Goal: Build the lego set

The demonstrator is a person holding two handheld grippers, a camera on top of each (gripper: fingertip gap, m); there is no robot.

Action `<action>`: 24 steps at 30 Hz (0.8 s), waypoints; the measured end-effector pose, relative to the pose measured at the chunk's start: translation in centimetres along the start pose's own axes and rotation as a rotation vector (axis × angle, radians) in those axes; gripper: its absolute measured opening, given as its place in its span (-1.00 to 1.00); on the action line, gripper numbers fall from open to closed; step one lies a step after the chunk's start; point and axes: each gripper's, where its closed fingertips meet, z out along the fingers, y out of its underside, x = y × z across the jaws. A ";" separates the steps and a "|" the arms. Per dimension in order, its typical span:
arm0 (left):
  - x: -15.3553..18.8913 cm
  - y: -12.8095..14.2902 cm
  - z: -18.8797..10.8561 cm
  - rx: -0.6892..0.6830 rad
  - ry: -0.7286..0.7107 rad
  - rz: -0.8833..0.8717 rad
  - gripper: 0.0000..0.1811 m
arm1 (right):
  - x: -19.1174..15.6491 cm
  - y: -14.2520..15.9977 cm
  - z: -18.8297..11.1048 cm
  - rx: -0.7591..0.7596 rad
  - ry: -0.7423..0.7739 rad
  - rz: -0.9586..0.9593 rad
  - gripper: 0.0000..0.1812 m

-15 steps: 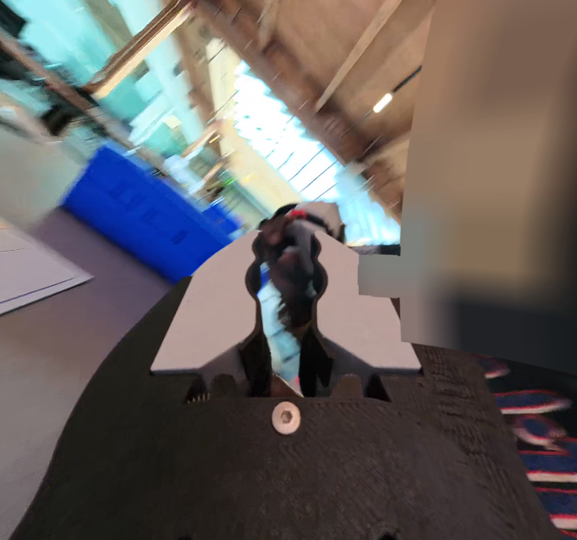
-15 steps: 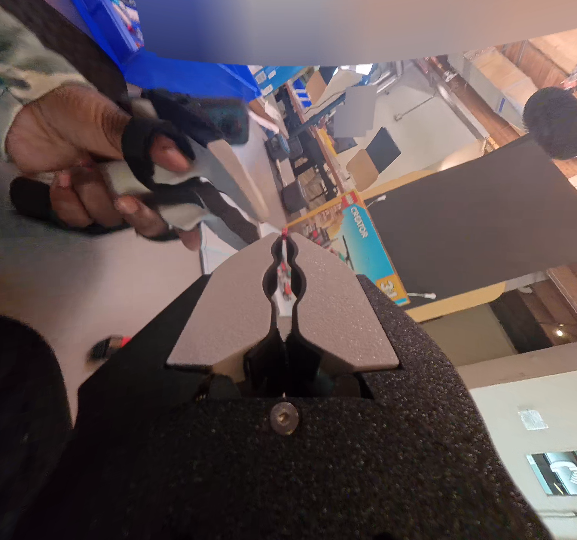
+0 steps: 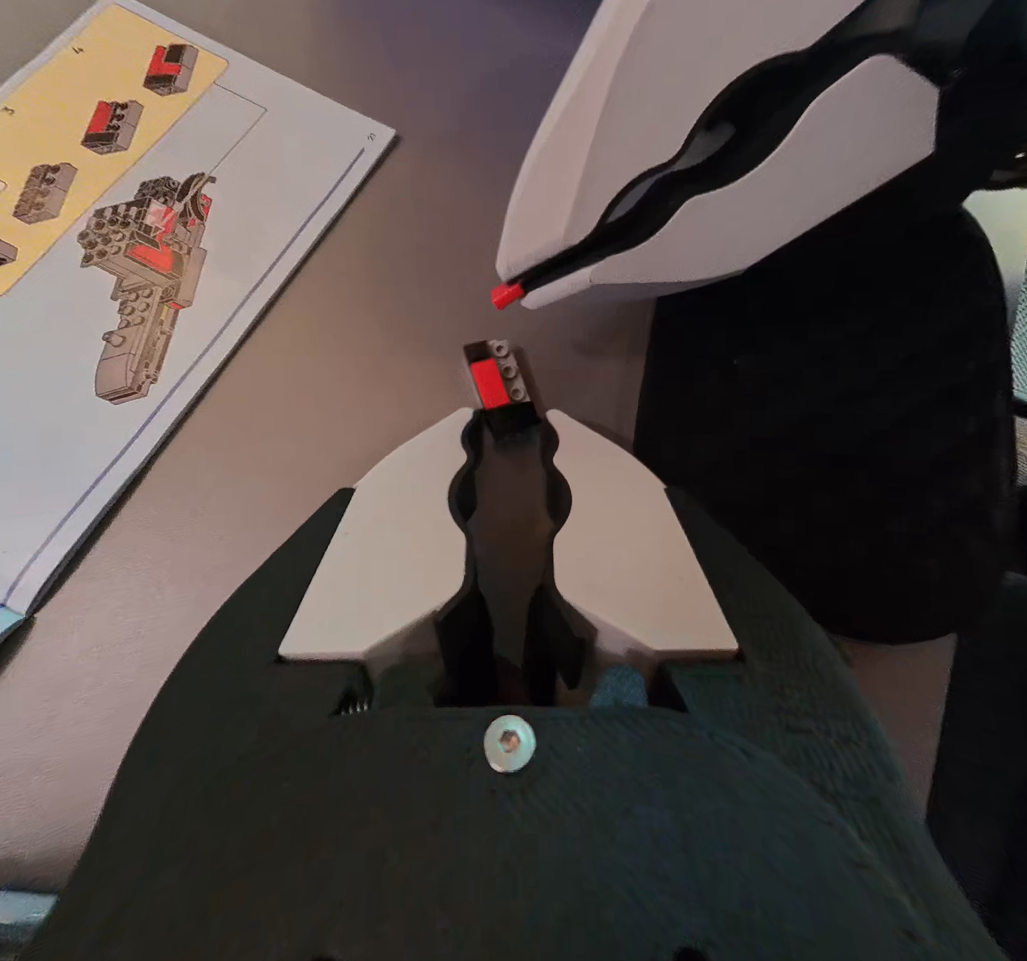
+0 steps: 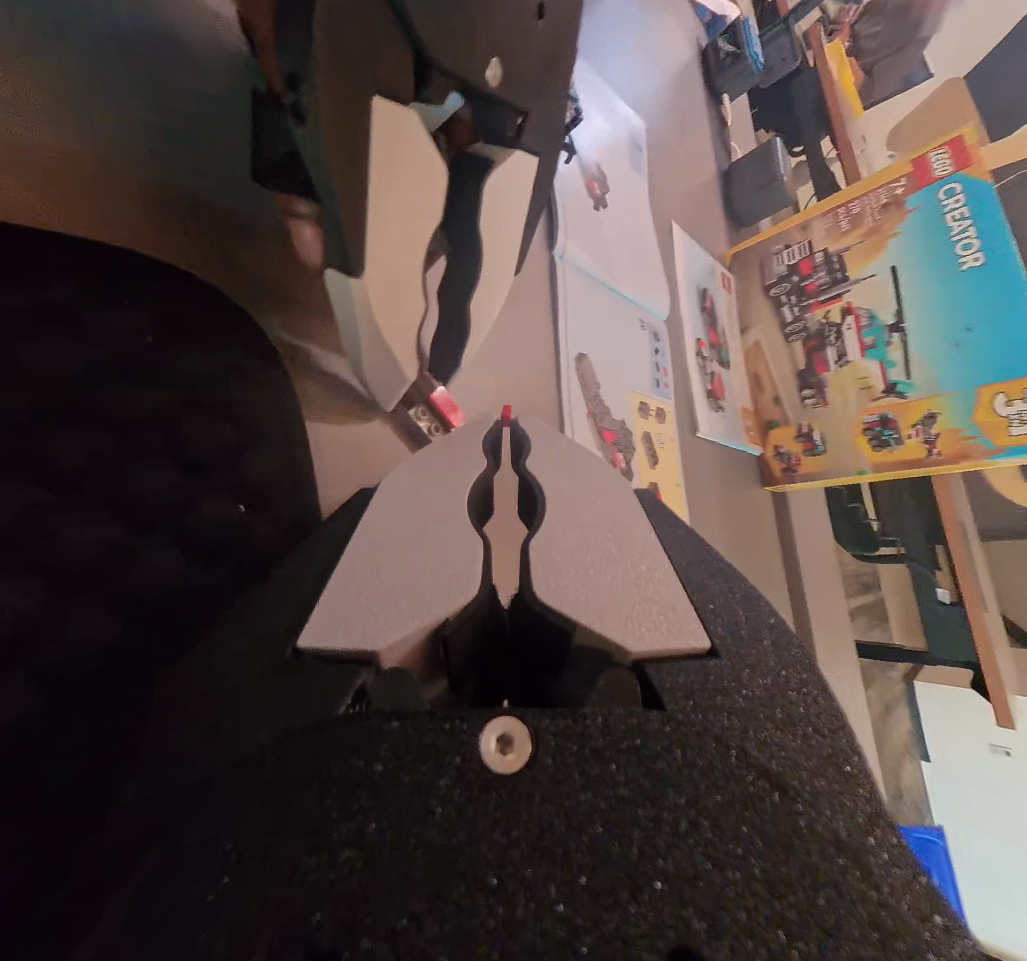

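The left gripper (image 3: 507, 418) jaws clench a small grey, red and black brick assembly (image 3: 496, 381) above the grey worktop (image 3: 344, 378); the right gripper (image 3: 519, 289) jaws pinch a tiny red brick piece (image 3: 505, 295) just beside it, not touching. An open instruction booklet (image 3: 166, 278) with pale blue pages lies flat to the left. In the right wrist view, a colourful cardboard set box (image 4: 889, 323) stands beyond the booklet, with dark office furniture (image 4: 778, 72) behind.
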 end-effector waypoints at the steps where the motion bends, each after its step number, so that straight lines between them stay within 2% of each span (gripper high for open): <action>1: -0.1 0.2 -0.2 -0.002 0.021 0.001 -0.79 | -0.3 0.1 0.2 -0.001 -0.009 0.001 -0.97; 7: -0.2 0.5 -1.0 0.008 0.161 -0.069 -0.79 | -1.2 0.6 1.4 -0.085 -0.002 -0.052 -0.97; 14: 0.0 0.7 -1.1 -0.006 0.184 -0.053 -0.80 | -1.5 0.7 1.8 -0.176 0.039 -0.151 -0.97; 24: 0.0 0.8 -1.1 -0.008 0.196 -0.044 -0.80 | -1.9 0.9 2.1 -0.226 -0.051 -0.128 -0.97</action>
